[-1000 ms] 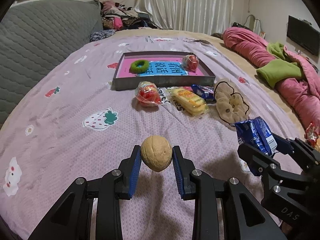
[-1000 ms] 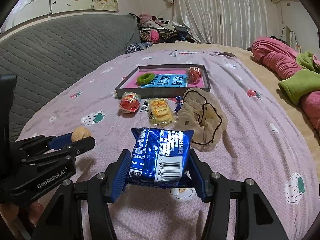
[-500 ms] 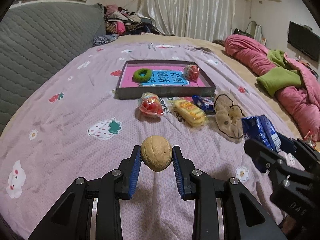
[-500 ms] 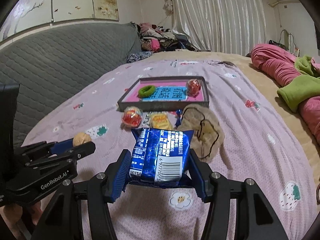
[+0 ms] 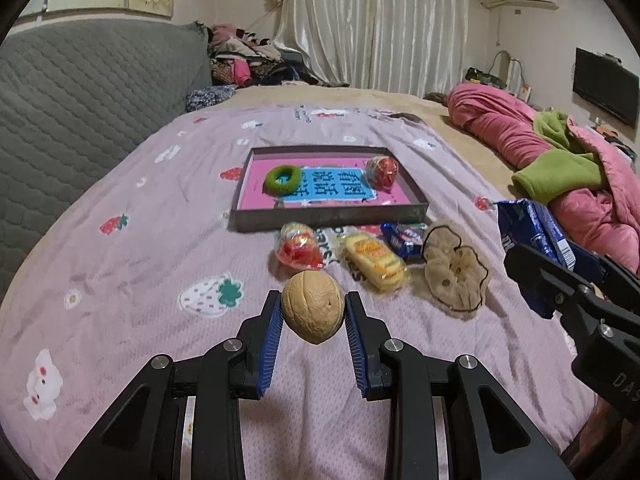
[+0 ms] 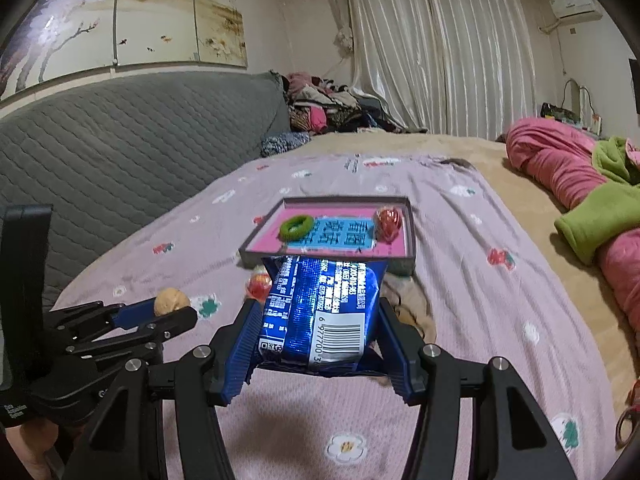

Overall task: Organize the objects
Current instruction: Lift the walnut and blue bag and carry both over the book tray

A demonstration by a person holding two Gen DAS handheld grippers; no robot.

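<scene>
Lilac bedsheet (image 5: 132,264), left tongs (image 5: 313,312) pinching walnut (image 5: 313,307), right tongs (image 6: 320,332) apparently clamping blue packet (image 6: 320,308).

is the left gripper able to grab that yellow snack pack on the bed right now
Probably not yet. The left gripper is shut on a walnut, so its jaws are full. The yellow snack pack lies uncovered on the bed just ahead, so the path looks free once the walnut is set down.

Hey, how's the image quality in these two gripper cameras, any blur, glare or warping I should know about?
Left wrist view: fisheye bends the bed edges and darkens the corners; the walnut is sharp, the tray slightly smeared. Right wrist view: same warping; glare streaks the blue snack packet, and the tray and the items on the bedsheet look motion-blurred.
</scene>
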